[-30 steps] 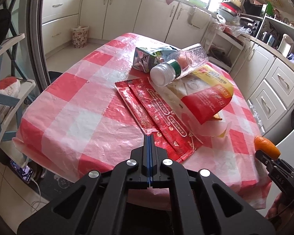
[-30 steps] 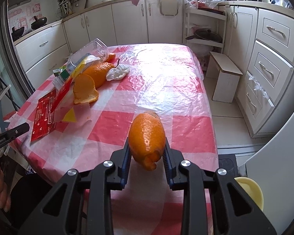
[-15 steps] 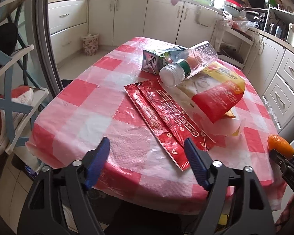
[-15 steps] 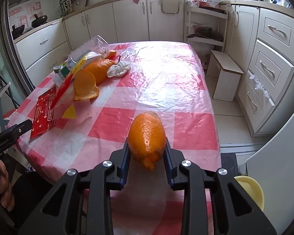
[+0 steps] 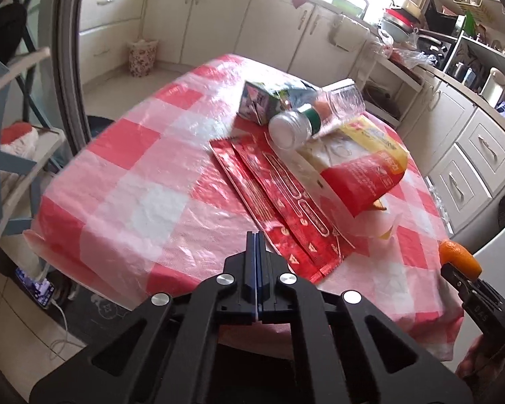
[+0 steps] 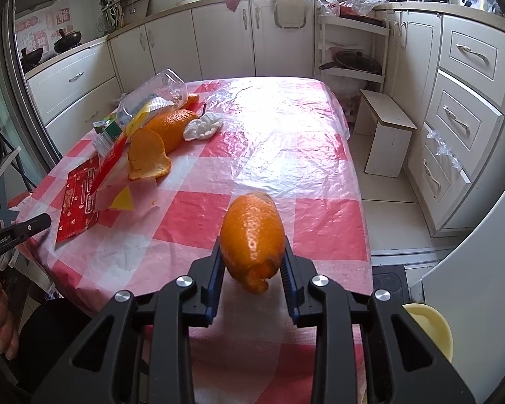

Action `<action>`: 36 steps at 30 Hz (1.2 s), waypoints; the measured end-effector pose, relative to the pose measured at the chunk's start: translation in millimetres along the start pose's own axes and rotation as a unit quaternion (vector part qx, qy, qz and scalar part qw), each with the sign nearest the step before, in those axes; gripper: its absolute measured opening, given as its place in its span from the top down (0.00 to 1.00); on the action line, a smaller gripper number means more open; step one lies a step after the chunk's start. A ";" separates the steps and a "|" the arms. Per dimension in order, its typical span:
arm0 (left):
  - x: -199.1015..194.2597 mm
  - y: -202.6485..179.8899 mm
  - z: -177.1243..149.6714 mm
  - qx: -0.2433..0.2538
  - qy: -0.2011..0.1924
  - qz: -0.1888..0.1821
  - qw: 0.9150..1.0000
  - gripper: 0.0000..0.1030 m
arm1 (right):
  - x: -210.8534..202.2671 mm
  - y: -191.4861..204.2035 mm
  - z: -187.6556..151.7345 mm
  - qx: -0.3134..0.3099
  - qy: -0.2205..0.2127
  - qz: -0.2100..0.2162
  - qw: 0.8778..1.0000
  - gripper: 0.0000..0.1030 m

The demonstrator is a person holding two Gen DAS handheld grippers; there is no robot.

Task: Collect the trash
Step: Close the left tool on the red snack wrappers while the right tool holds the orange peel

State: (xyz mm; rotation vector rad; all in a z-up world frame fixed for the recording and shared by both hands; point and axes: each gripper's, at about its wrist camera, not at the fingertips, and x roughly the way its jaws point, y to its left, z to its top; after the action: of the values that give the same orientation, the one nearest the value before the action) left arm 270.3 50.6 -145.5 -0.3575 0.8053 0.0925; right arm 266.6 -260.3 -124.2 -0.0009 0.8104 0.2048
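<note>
My left gripper [image 5: 256, 235] hovers over the near edge of the red-checked table [image 5: 134, 175]; its jaws are closing, the blue pads nearly together with nothing between them. Just beyond it lie red sachets [image 5: 286, 195], a yellow-red bag [image 5: 360, 168], a clear plastic bottle [image 5: 316, 114] and a small carton [image 5: 262, 104]. My right gripper [image 6: 252, 249] is shut on a curled orange peel [image 6: 252, 229], held above the table's near right corner. More orange peel [image 6: 148, 158] and a crumpled white tissue [image 6: 203, 128] lie by the bag.
A small white stool [image 6: 387, 134] stands on the floor right of the table, with drawer cabinets [image 6: 461, 124] behind it. A yellow bowl [image 6: 431, 330] sits at the lower right. A floral bin [image 5: 141, 57] stands by the far cabinets, and a shelf rack [image 5: 13, 155] on the left.
The left gripper swung wide open half a second ago and has closed again over the table edge. The right gripper and its orange peel have stayed put.
</note>
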 end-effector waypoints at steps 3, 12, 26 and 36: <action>-5.0 -6.4 1.5 0.003 -0.013 0.008 1.000 0.31 | 1.0 0.8 -0.5 -0.001 0.002 0.001 1.000 0.69; 15.4 -69.1 -3.7 0.134 -0.021 0.090 0.987 0.20 | 4.7 0.3 -2.0 -0.001 0.008 0.002 1.000 0.69; 27.5 -35.7 12.1 0.077 0.005 0.052 0.996 1.00 | 1.5 0.3 -2.0 0.002 0.004 0.006 1.000 0.69; 1.4 -13.0 5.1 0.052 -0.004 0.022 0.998 1.00 | 1.1 3.6 -2.4 -0.004 0.005 0.004 1.000 0.69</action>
State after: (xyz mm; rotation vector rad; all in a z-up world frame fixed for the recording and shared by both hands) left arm 277.6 40.1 -139.7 -0.2404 0.8067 0.0920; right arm 265.0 -256.8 -126.3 -0.0063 0.8189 0.2150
